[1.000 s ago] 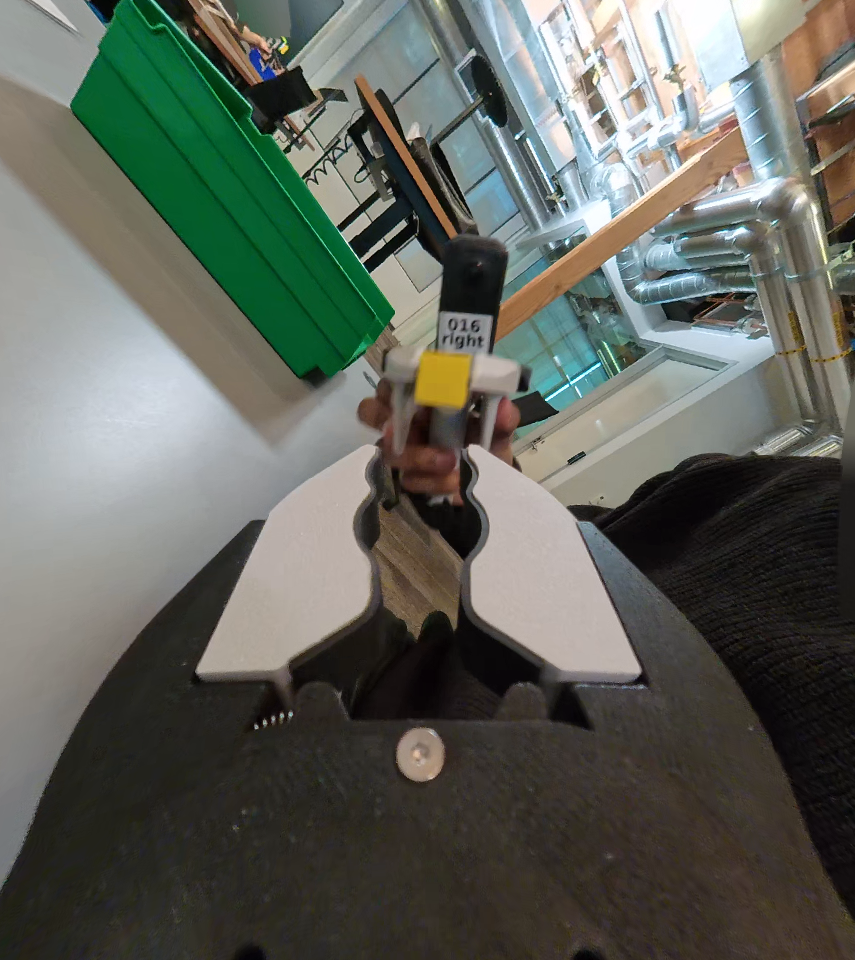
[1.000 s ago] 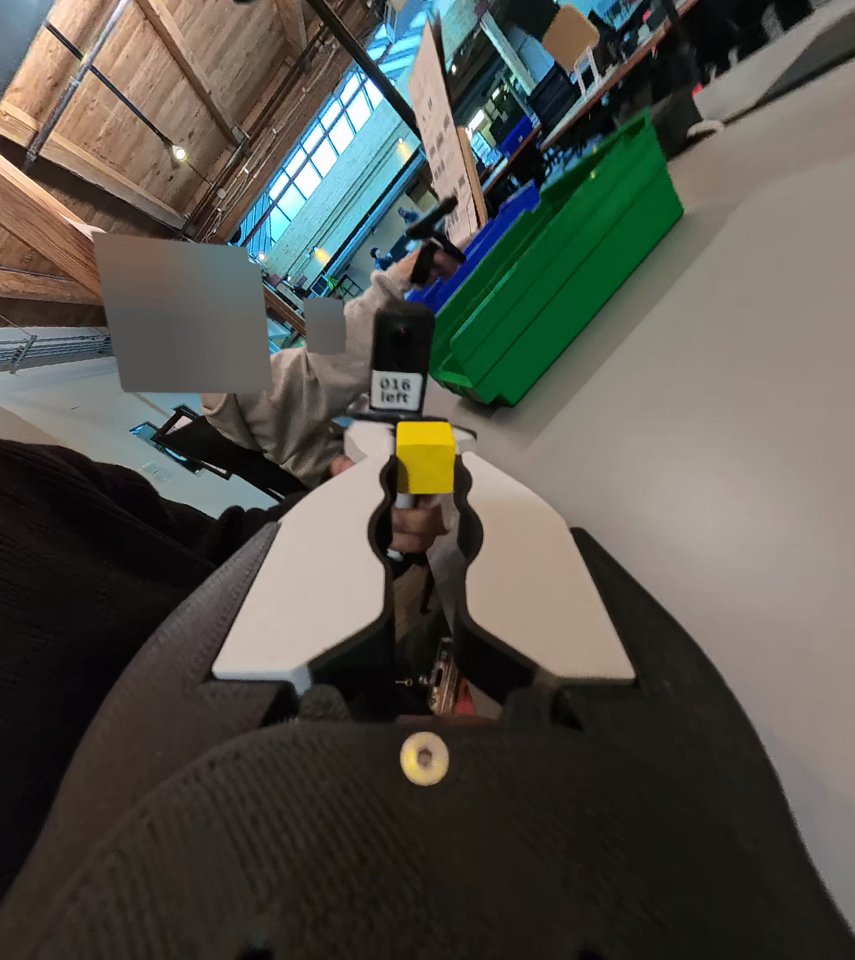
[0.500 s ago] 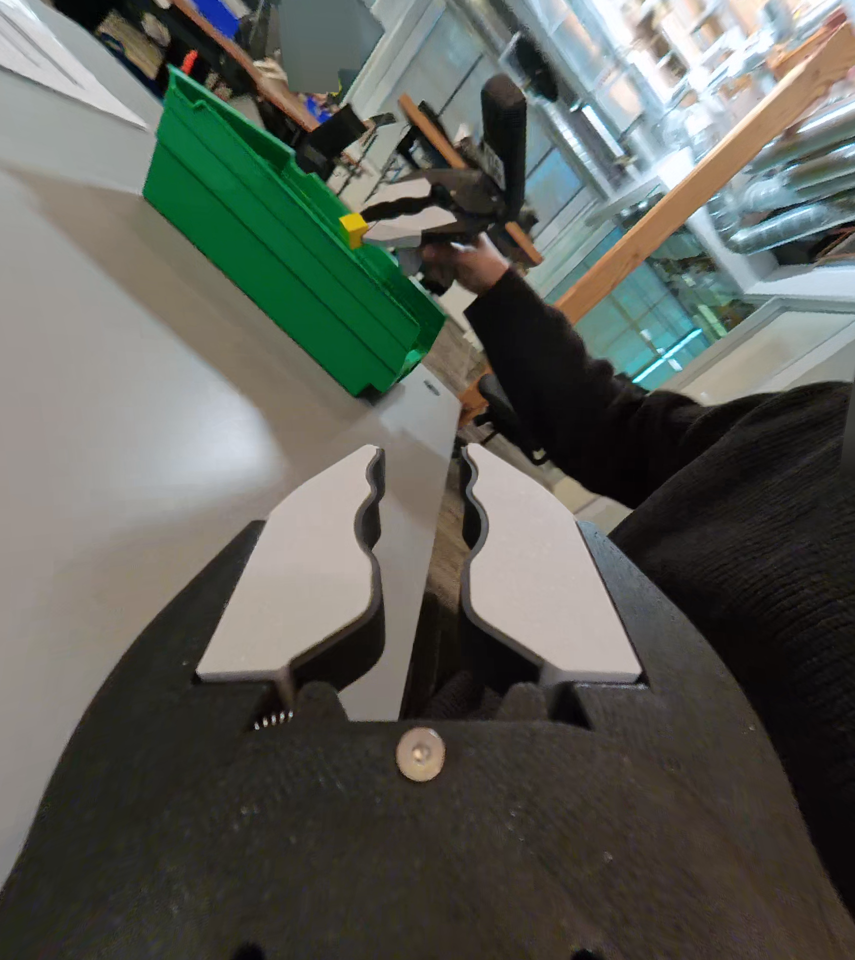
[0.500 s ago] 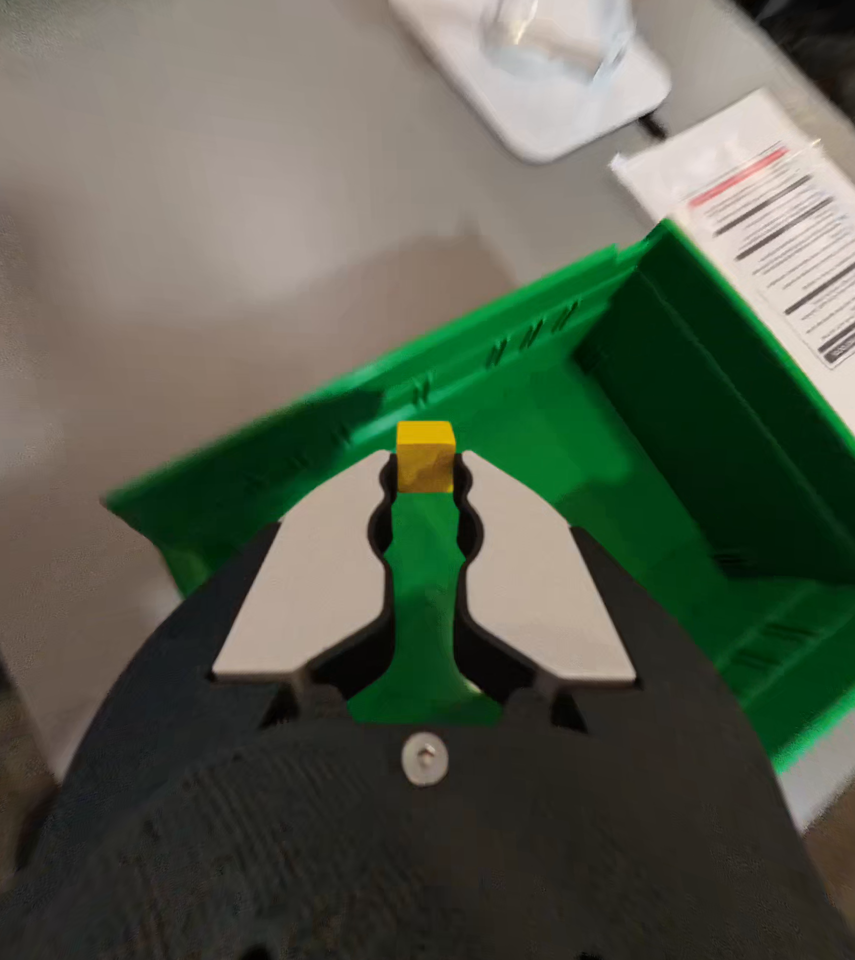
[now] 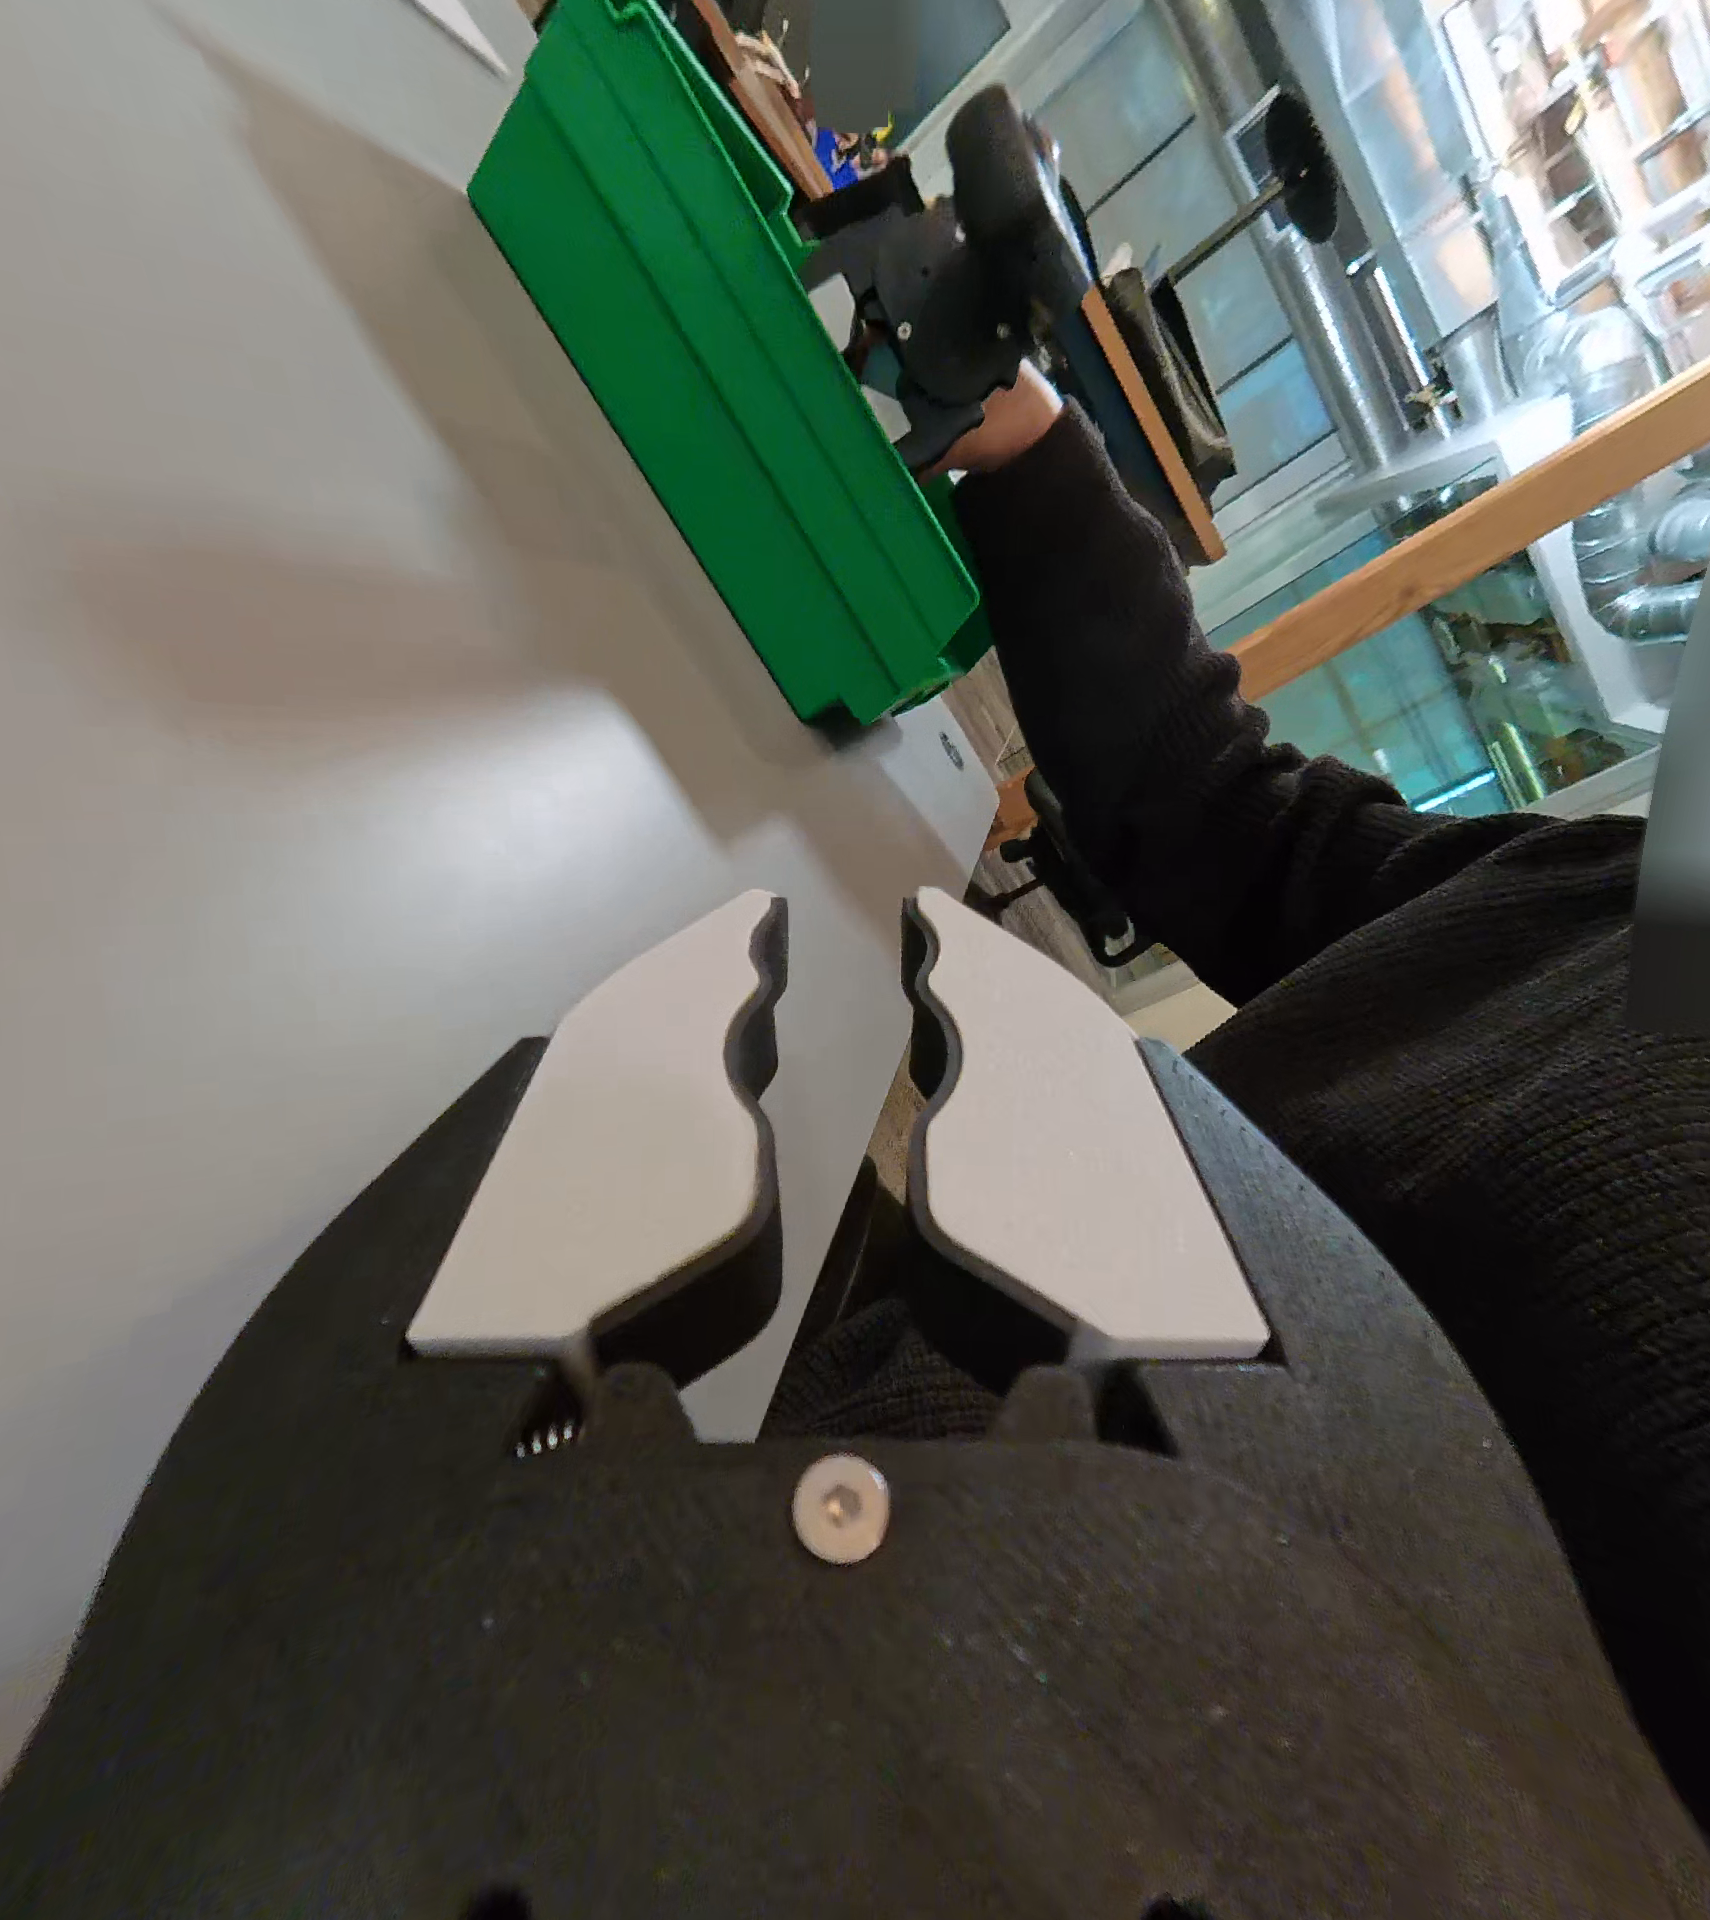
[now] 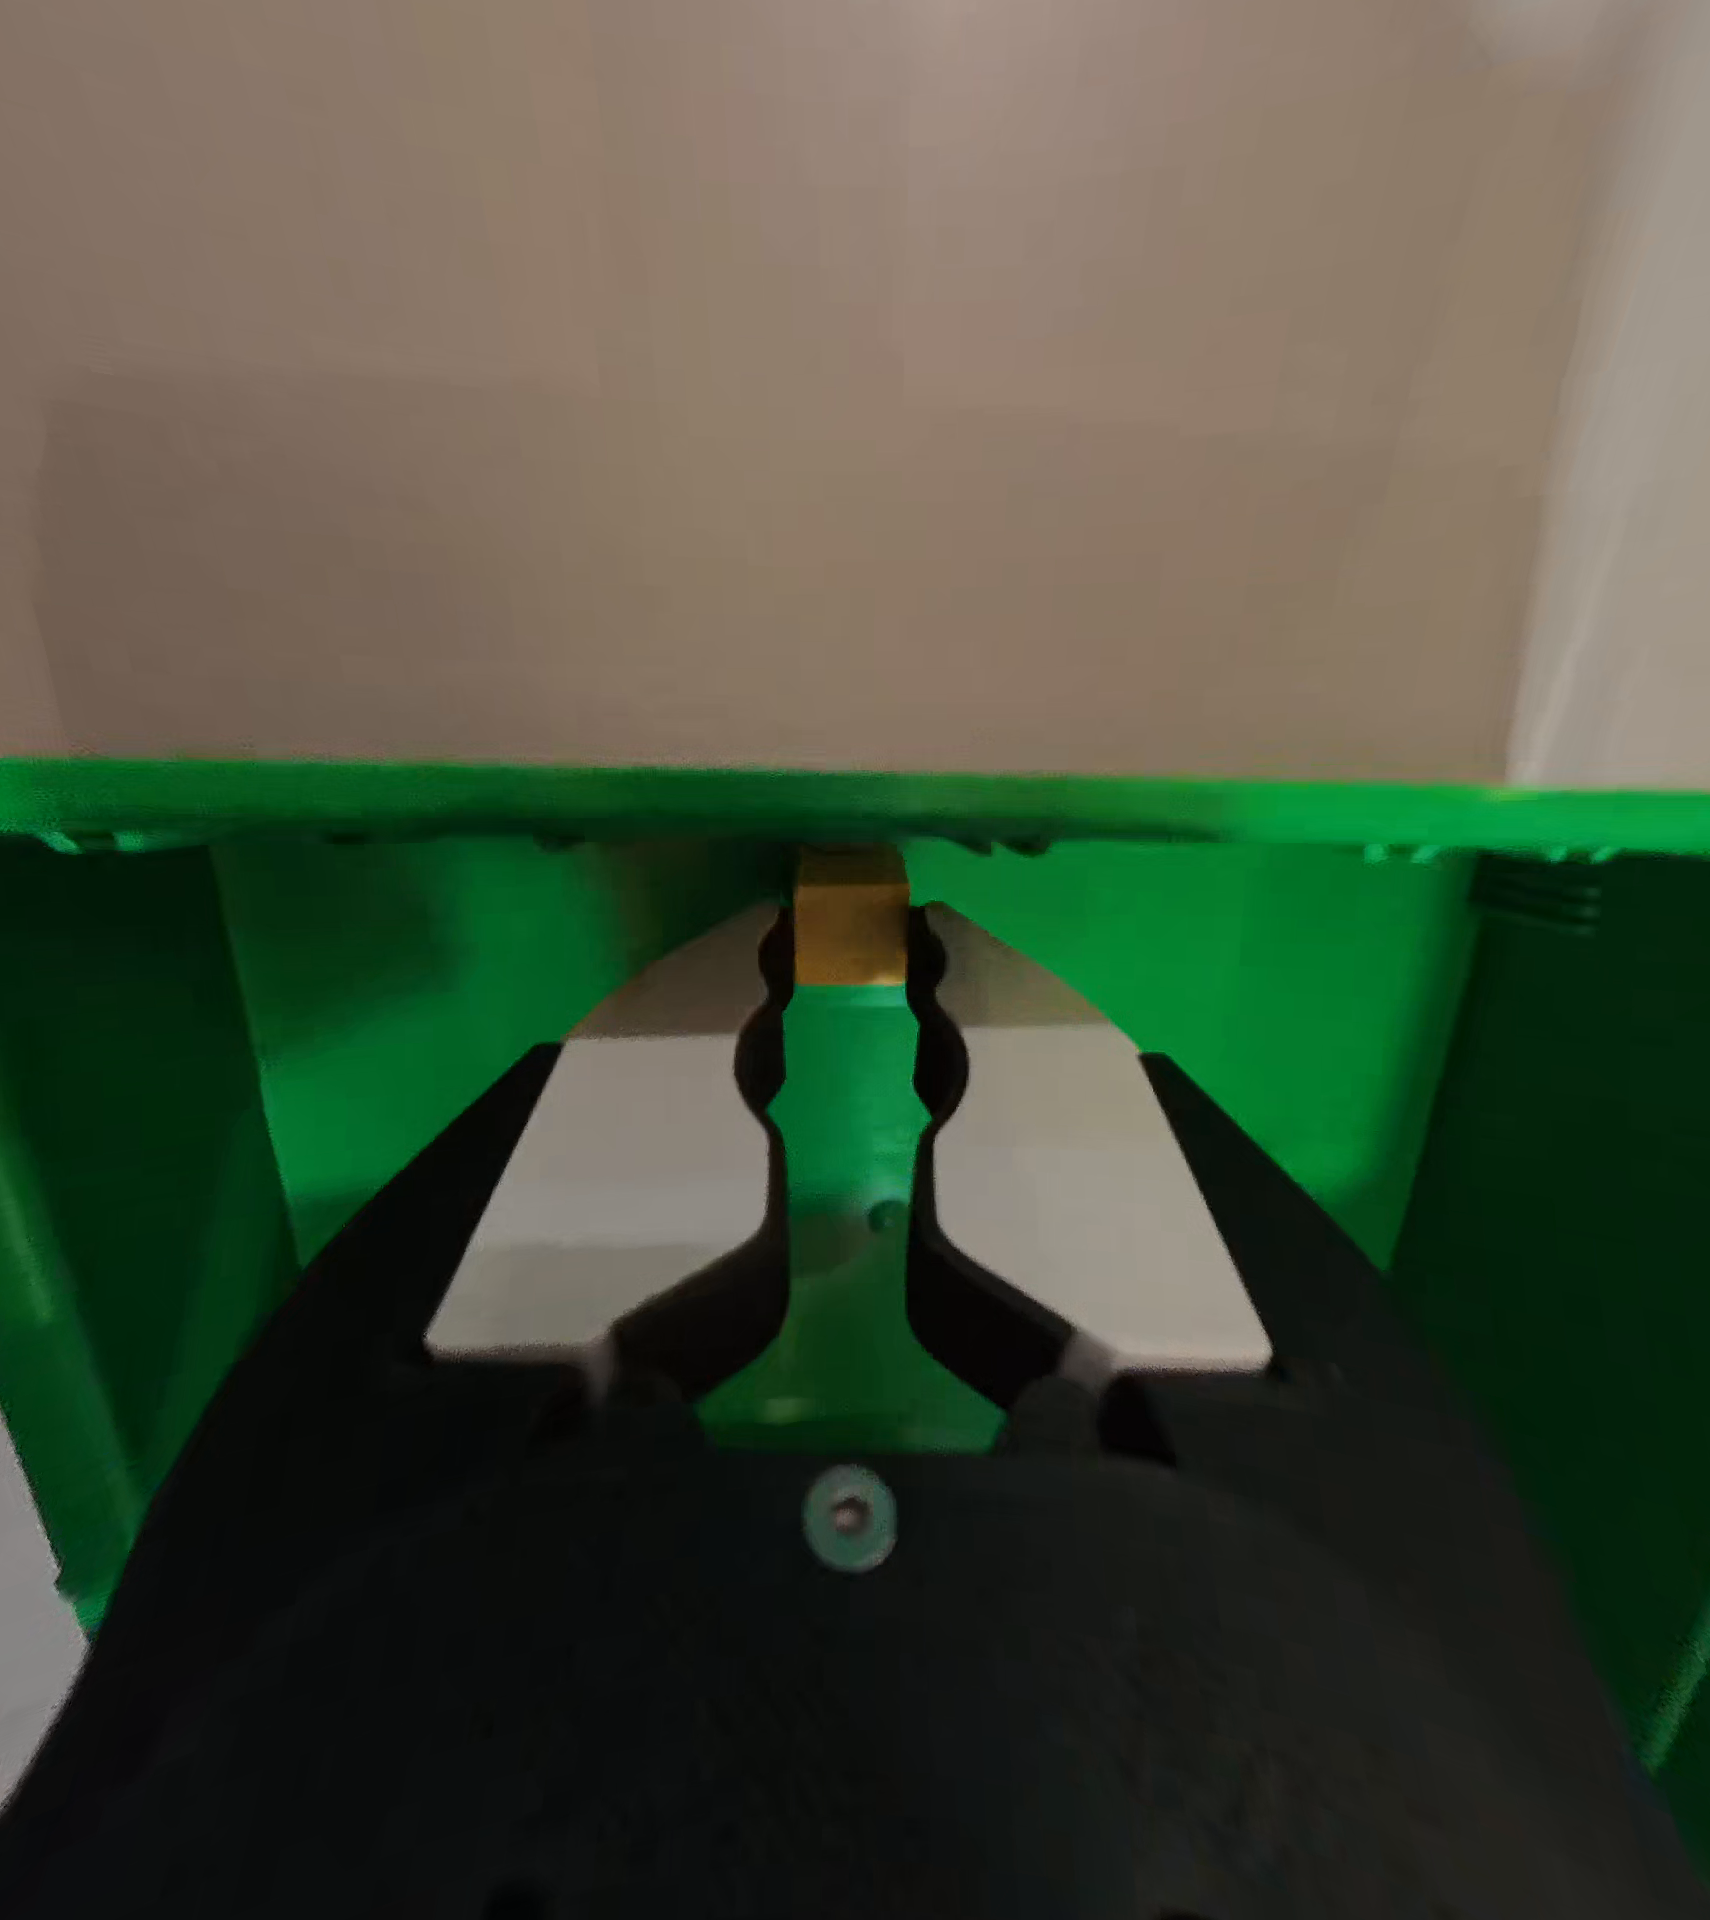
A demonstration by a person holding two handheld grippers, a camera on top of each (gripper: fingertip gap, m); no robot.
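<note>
My right gripper (image 6: 849, 940) is shut on a small yellow cube (image 6: 849, 928) and reaches down inside the green bin (image 6: 1142, 1039), close to its far wall. The cube sits between the fingertips, low in the bin. My left gripper (image 5: 843, 920) is open and empty, held low at the near edge of the grey table (image 5: 259, 727). In the left wrist view the green bin (image 5: 726, 416) stands farther along the table, and the right gripper's black body (image 5: 944, 312) dips into it, held by a hand in a black sleeve (image 5: 1121, 665).
The grey tabletop (image 6: 830, 416) lies beyond the bin's far rim. A sheet of paper (image 5: 456, 31) lies at the far end of the table. Behind the table stand desks, metal ducts and a wooden beam (image 5: 1505, 499).
My right gripper has gone down into the green bin with the yellow cube, from above its rim to near its far wall. My left gripper has shifted a little along the table edge, still open.
</note>
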